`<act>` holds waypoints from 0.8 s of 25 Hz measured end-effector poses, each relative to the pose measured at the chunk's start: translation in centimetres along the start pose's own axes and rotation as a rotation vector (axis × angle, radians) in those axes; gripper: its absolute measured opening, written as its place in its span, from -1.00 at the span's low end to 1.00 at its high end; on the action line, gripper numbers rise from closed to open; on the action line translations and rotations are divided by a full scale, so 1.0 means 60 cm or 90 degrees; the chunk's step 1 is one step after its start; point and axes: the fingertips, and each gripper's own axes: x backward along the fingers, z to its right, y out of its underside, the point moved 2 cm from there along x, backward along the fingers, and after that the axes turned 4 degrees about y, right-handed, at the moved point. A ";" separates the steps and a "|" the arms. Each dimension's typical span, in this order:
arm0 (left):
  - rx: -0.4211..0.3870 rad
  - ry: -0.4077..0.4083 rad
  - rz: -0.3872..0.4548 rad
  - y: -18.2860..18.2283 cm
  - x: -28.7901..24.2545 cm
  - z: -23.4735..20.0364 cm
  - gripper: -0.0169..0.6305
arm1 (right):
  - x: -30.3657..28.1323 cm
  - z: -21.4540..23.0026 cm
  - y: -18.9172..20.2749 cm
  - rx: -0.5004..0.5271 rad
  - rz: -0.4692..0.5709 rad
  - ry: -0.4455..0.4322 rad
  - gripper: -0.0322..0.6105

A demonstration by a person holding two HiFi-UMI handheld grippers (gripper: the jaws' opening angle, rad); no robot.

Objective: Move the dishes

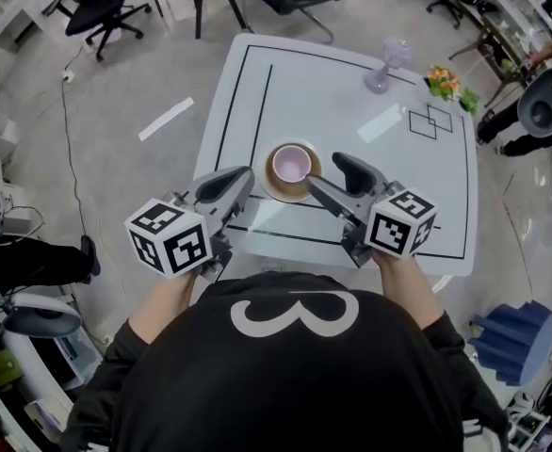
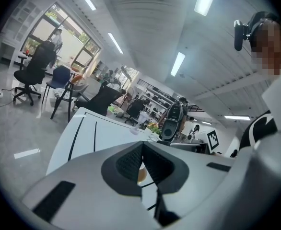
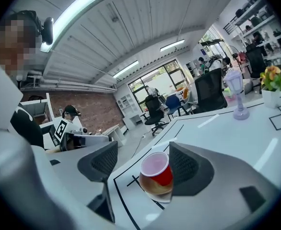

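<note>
Office floor with swivel chairs is ringing a white desk (image 1: 351, 92) marked with black lines. Red plastic cup with pink inside (image 1: 291, 165) is sitting in a round amber dish (image 1: 285, 193) near the front edge. Right gripper (image 1: 323, 171) is hovering just beside it, jaws spread, framing the cup. Left gripper (image 1: 243, 179) jaws are pressing together, empty. Probably best gripping the dish rim low and keeping it level. Lilac goblet (image 1: 389, 62) and flower pot (image 1: 443, 83) are standing well apart, blocking nothing.
</note>
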 end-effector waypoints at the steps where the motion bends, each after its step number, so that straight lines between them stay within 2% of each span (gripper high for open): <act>1: 0.003 -0.002 -0.001 0.001 -0.002 -0.007 -0.94 | -0.006 0.004 0.004 -0.004 -0.005 0.001 0.11; 12: 0.025 -0.013 -0.023 0.020 -0.016 -0.041 -0.94 | -0.076 0.051 0.053 -0.036 -0.074 0.025 0.02; 20: 0.038 -0.020 -0.027 0.023 -0.014 -0.064 -0.94 | -0.102 0.078 0.081 -0.070 -0.110 0.055 -0.15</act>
